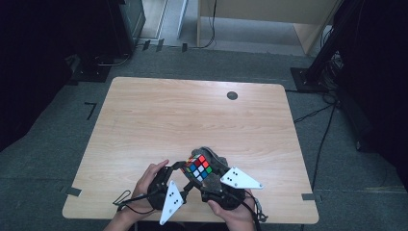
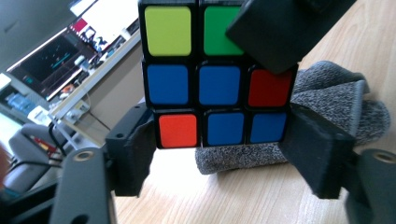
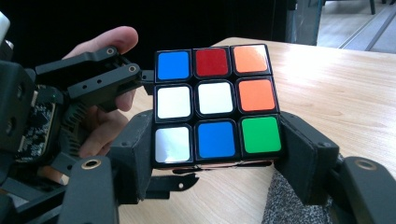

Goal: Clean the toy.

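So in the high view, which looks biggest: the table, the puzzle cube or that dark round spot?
1. Table, by far the largest.
2. Puzzle cube.
3. Dark round spot, smallest, though it lies farther from the camera.

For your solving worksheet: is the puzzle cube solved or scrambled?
Scrambled. The cube shows blue, red, orange, white and green squares mixed on a single face.

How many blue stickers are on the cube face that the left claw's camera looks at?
4 on the cube: two in the middle row, left and centre, and two in the bottom row, centre and right. The other claw's black jaw covers the top right square, so a fifth may be hidden.
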Motion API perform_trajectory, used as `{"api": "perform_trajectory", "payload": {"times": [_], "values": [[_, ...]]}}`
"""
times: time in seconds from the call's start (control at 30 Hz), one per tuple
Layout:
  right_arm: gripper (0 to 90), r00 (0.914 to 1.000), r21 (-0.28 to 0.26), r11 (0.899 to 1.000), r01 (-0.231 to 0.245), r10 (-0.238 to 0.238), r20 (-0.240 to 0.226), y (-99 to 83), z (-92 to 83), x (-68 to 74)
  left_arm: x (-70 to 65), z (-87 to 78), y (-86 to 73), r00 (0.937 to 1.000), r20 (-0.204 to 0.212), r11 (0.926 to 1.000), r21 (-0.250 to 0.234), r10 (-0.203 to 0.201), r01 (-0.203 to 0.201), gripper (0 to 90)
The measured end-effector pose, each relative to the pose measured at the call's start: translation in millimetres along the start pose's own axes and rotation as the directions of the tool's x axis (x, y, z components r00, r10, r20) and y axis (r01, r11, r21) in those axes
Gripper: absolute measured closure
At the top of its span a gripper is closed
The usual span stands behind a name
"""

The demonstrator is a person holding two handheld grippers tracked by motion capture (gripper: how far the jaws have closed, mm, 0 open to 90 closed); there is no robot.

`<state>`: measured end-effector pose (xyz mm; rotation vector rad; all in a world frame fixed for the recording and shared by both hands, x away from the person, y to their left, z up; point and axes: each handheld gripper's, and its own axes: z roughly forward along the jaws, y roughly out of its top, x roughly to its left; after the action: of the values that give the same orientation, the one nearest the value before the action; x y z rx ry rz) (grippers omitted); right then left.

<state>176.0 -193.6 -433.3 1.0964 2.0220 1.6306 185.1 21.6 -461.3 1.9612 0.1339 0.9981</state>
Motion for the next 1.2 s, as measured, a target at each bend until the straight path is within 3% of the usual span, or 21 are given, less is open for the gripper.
{"api": "perform_trajectory", "payload": {"times": [0.2,0.33,0.4,0.53,0.7,0.9,1.2], "values": [[34.5,0.9998,0.014,1.0,-0.007,0.008,-0.018,0.0,0.0,-2.0,5.8,-2.2,-4.2,0.9984,0.053,0.9995,-0.024,-0.02,0.021,33.4],[34.5,0.9994,0.02,0.999,-0.03,0.03,-0.018,0.1,1.0,-1.7,6.4,-1.4,-5.1,0.9973,0.064,0.9992,-0.017,-0.035,0.036,33.4],[34.5,0.9991,0.024,0.999,-0.041,0.041,-0.01,0.0,1.3,-1.6,5.3,0.1,-4.8,0.9961,0.063,0.9979,-0.014,-0.062,0.063,33.0],[34.5,0.9941,0.023,0.994,-0.107,0.108,-0.015,0.2,0.3,-4.1,4.8,2.2,-4.9,0.9931,0.066,0.9951,-0.008,-0.097,0.098,26.3],[34.5,0.9862,-0.002,0.987,-0.161,0.161,-0.038,2.8,-4.1,-7.6,9.0,1.0,-7.0,0.9894,0.058,0.9906,-0.025,-0.133,0.135,26.9],[34.5,0.9837,0.007,0.986,-0.169,0.169,-0.061,4.2,-3.2,-3.0,7.0,0.8,-7.2,0.9919,0.047,0.9922,-0.035,-0.118,0.119,28.7],[34.5,0.9825,0.016,0.985,-0.172,0.173,-0.068,4.0,-0.8,0.4,5.8,1.0,-6.9,0.991,0.041,0.9903,-0.05,-0.128,0.13,29.9]]}}
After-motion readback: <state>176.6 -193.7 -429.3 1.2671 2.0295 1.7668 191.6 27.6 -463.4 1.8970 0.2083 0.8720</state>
